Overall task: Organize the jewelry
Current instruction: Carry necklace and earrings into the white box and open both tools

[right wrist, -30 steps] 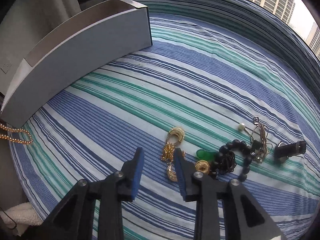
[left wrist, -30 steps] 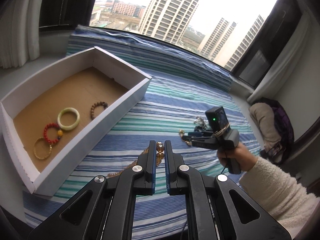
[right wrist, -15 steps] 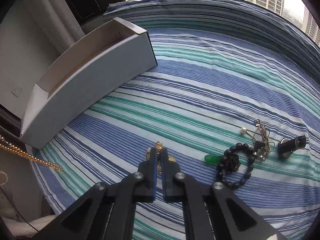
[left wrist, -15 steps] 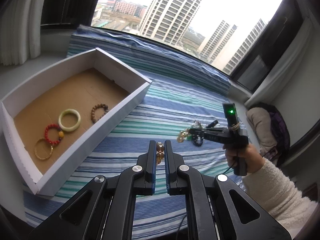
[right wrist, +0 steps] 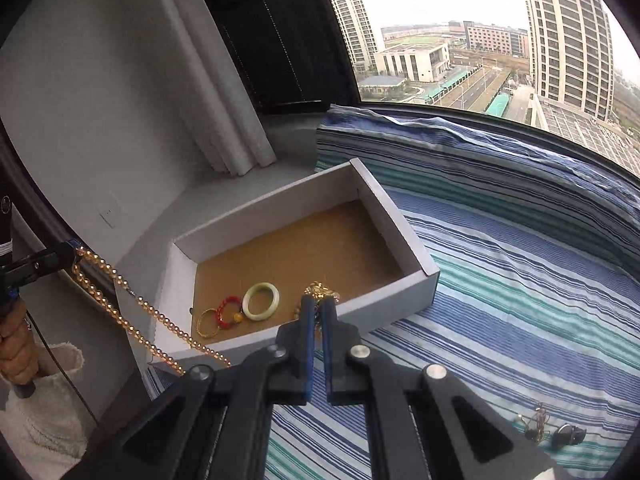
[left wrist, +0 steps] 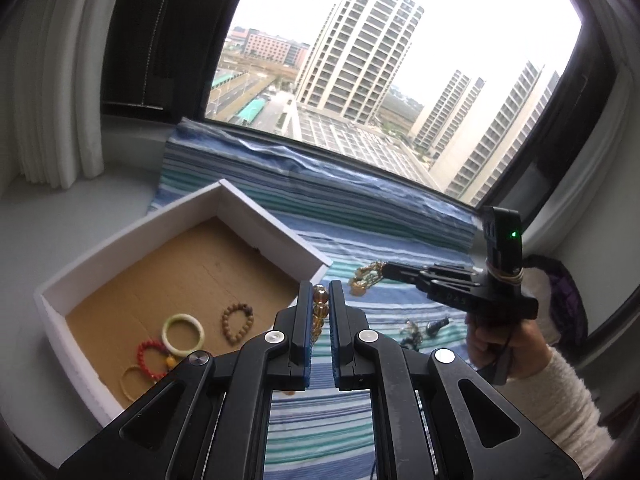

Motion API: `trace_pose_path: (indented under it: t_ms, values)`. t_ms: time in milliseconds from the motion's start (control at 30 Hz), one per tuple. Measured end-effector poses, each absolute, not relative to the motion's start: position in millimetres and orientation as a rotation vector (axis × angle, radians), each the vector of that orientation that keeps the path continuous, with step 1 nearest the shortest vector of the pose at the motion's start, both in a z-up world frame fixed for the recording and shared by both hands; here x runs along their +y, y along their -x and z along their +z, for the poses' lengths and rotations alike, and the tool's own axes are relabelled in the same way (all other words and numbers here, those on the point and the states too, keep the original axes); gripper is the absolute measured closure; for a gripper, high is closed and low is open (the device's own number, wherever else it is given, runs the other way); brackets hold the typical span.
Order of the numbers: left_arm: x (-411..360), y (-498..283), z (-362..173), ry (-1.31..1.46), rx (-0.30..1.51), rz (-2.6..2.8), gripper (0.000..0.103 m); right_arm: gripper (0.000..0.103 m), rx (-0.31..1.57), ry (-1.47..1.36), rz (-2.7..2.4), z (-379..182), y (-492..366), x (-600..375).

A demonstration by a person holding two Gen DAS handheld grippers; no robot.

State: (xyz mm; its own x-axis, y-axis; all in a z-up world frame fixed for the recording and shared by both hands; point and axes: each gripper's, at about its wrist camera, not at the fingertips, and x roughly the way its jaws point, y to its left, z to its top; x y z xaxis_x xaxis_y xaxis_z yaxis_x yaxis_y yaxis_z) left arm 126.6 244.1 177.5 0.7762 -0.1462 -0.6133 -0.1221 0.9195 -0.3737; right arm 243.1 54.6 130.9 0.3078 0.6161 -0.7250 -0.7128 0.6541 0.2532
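No legible text/labels anywhere — faint embossed marks on right gripper body, unreadable.

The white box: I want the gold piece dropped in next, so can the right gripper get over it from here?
Probably yes: the white box is open-topped, nothing stands between, and the right gripper, shut on the gold jewelry, is already near its wall.

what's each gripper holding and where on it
Left gripper pinches the amber bead strand near one end; right gripper pinches the gold chain cluster by its edge.
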Motion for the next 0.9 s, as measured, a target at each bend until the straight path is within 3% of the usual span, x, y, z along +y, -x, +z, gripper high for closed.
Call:
trace_pose_path:
  t_ms: [233,467,500,533,600,667,733,800,900]
  values:
    - [277.2,-194.0,148.0,0.353,0.686,0.096,0.098,0.1,0.897,0.181,0.877,103.4,-291.3,133.5]
    - [299.0,-245.1,62.3,0.316,0.765,0.212,0.096,0.096,1.003,0.245,0.819,27.7,-333.3,175.9]
    - [302.1,-248.7,49.7,0.313,0.784,0.247,0.093,0.095,1.022,0.24,0.807,19.0,-337.6,178.0]
    - [305.1,-252.0,38.3,0.31,0.807,0.279,0.079,0.09,1.035,0.237,0.792,13.4,-340.4,179.0]
    - [307.3,-251.4,24.3,0.287,0.835,0.327,0.058,0.071,1.025,0.223,0.754,12.4,-342.0,175.6]
    - [305.1,-243.3,21.5,0.255,0.823,0.34,0.051,0.07,1.0,0.178,0.758,23.2,-338.5,166.3]
    - [295.6,-228.2,25.9,0.22,0.806,0.337,0.035,0.063,0.948,0.159,0.757,42.7,-327.2,152.3]
    - [281.4,-210.9,32.5,0.189,0.778,0.327,0.022,0.041,0.87,0.165,0.741,61.7,-309.2,137.9]
    - [252.9,-181.4,34.4,0.168,0.753,0.286,0.012,0.03,0.784,0.177,0.699,75.3,-272.7,112.0]
